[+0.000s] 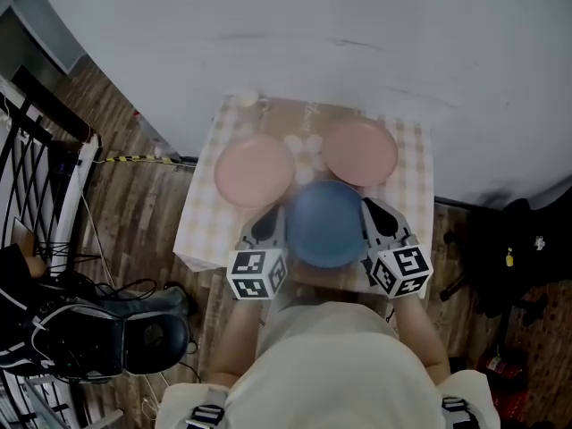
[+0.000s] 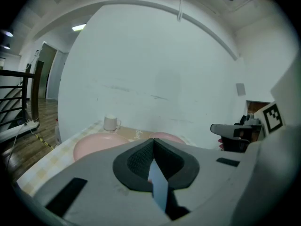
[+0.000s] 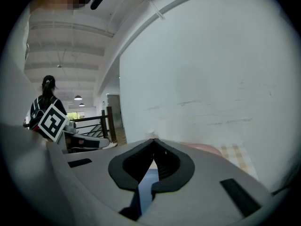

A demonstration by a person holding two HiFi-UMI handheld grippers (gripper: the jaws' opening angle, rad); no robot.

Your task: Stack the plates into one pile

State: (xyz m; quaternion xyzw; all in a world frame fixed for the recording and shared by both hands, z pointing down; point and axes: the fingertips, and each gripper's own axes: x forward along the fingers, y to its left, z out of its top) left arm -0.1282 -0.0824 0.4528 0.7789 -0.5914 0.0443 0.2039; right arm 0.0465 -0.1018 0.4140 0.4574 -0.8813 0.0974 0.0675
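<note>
A blue plate [image 1: 326, 223] hangs above the near edge of the table, held by both grippers at opposite rims. My left gripper [image 1: 275, 231] is shut on its left rim, and the blue edge [image 2: 158, 186] shows between the closed jaws [image 2: 153, 149]. My right gripper [image 1: 372, 222] is shut on the right rim, where the blue edge [image 3: 145, 191] also sits in the closed jaws [image 3: 154, 149]. Two pink plates lie side by side on the checked cloth beyond: one to the left [image 1: 255, 170] [image 2: 99, 145], one to the right [image 1: 360, 150] [image 3: 206, 149].
A white cup [image 1: 248, 99] [image 2: 111, 123] stands at the table's far left corner by the white wall. Small white pieces [image 1: 305, 150] lie between the pink plates. A black railing [image 1: 36, 177] and cables are on the floor to the left. A person [image 3: 44, 98] stands far off.
</note>
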